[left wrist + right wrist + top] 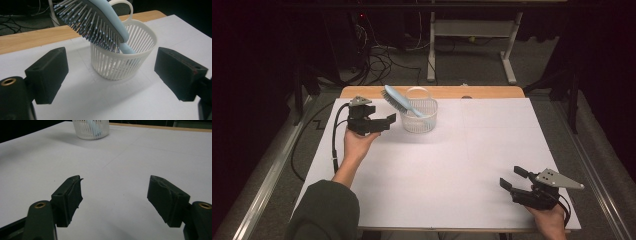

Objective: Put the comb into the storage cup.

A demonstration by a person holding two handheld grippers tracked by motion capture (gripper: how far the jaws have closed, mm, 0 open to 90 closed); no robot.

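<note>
High view, hairbrush [399,103] just beside left gripper [388,120]

There is one white round plastic basket with slotted walls [420,120] and one light blue plastic hairbrush [402,102]. Two black two-jaw grippers: left gripper [388,121], right gripper [511,177].

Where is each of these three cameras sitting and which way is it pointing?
High view: above the person's side, looking forward and down on the white table; both forearms, the left hand-held gripper and right hand-held gripper show.
Left gripper view: rides the left hand-held gripper, looking between its open jaws at the white basket holding the blue hairbrush.
Right gripper view: rides the right hand-held gripper, looking across the table between its open jaws toward the far-off basket.
All views share the basket.
</note>
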